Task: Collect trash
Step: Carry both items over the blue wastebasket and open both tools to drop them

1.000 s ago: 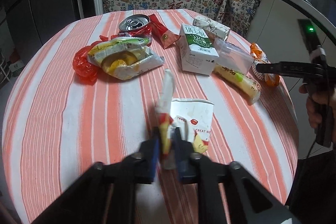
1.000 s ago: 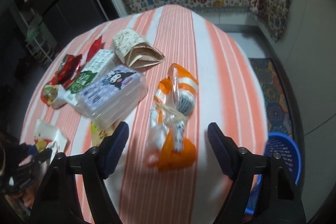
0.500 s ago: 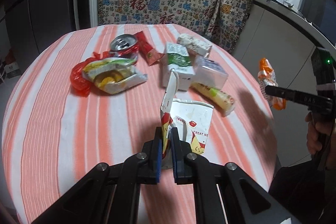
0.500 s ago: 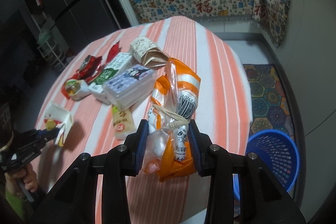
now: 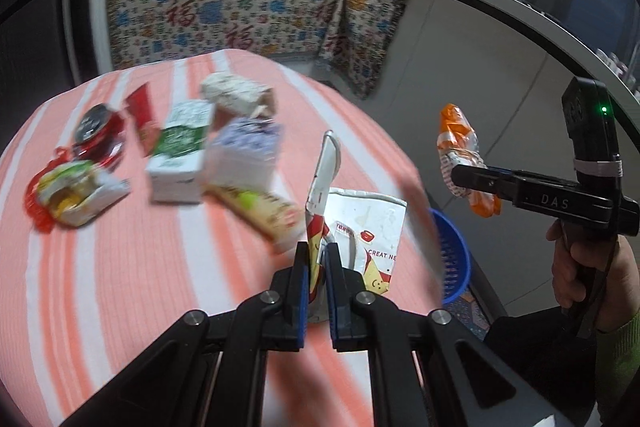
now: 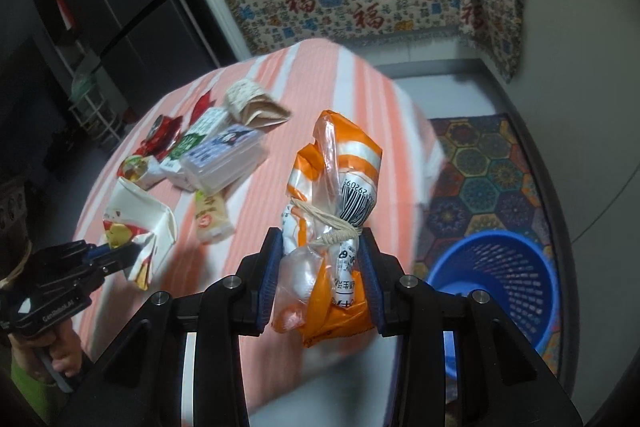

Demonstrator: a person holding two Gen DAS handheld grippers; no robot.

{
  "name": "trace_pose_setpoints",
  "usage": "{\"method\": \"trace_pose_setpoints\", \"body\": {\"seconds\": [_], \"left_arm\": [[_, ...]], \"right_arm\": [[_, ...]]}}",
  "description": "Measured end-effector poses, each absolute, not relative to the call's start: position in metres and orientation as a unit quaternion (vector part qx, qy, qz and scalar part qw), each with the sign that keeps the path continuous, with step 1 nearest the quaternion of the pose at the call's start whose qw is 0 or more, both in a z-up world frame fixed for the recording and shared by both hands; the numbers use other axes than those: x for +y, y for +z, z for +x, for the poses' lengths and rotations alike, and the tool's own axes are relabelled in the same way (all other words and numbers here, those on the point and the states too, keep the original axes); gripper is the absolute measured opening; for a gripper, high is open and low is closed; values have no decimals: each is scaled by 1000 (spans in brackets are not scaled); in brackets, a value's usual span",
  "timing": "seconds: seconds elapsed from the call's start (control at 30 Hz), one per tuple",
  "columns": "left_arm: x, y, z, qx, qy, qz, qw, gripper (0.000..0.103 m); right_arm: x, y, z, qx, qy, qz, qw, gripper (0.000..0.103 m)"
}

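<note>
- My left tongs (image 5: 317, 273) are clamped tight on a white torn carton (image 5: 362, 227), flattened, with red and yellow print; it hangs off the surface (image 5: 120, 287), clear of the striped cloth. In the right view the same carton (image 6: 138, 223) shows at the far left, pinched in those tongs (image 6: 120, 253).
- On the surface, far left: a red wrapper (image 5: 38, 215) under a yellow-green snack bag (image 5: 76, 193), with a crushed red can (image 5: 96, 131) just beyond them and a red sachet (image 5: 142, 115) beside the can.
- Middle of the surface: a green-and-white milk box (image 5: 178, 155), touching a clear plastic box (image 5: 244, 151) with a purple label on its right. A beige paper bag (image 5: 236, 97) lies just past both. A pale tube-shaped packet (image 5: 260, 213) lies near the plastic box, on its near side. All of this is motion-blurred.
- My right tongs (image 6: 318, 275) have just been closing and now stand narrow, pads pressing an orange-and-white bag (image 6: 336, 195) tied with string; clear film and a barcode show. It is lifted off the surface, near its right edge. In the left view the bag (image 5: 460, 147) hangs in the air to the right of the surface, held by those tongs (image 5: 460, 179), with a hand (image 5: 580, 267) on the grip.
- Far right, on the floor: a blue basket (image 6: 500, 267) stands on a patterned mat (image 6: 480, 163), below and right of the orange bag.
</note>
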State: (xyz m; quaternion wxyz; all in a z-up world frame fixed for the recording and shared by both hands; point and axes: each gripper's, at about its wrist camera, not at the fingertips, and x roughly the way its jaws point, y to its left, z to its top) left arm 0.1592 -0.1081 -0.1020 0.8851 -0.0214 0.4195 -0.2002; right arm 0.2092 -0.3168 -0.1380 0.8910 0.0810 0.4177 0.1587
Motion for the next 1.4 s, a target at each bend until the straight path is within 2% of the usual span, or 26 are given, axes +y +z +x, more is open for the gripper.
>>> {"method": "trace_pose_setpoints", "body": {"seconds": [0.4, 0.73, 1.0, 1.4], "left_arm": [[-229, -102, 207, 437, -280, -1, 855, 8], [-320, -145, 238, 472, -298, 34, 829, 8], [-357, -175, 253, 487, -301, 58, 818, 8], [-370, -196, 258, 498, -293, 74, 812, 8]], "right_arm": [[-433, -145, 227, 436, 47, 67, 896, 38], [-501, -185, 229, 474, 24, 112, 873, 38], [-520, -196, 225, 491, 15, 125, 862, 38], [-533, -194, 223, 481, 18, 153, 863, 39]]}}
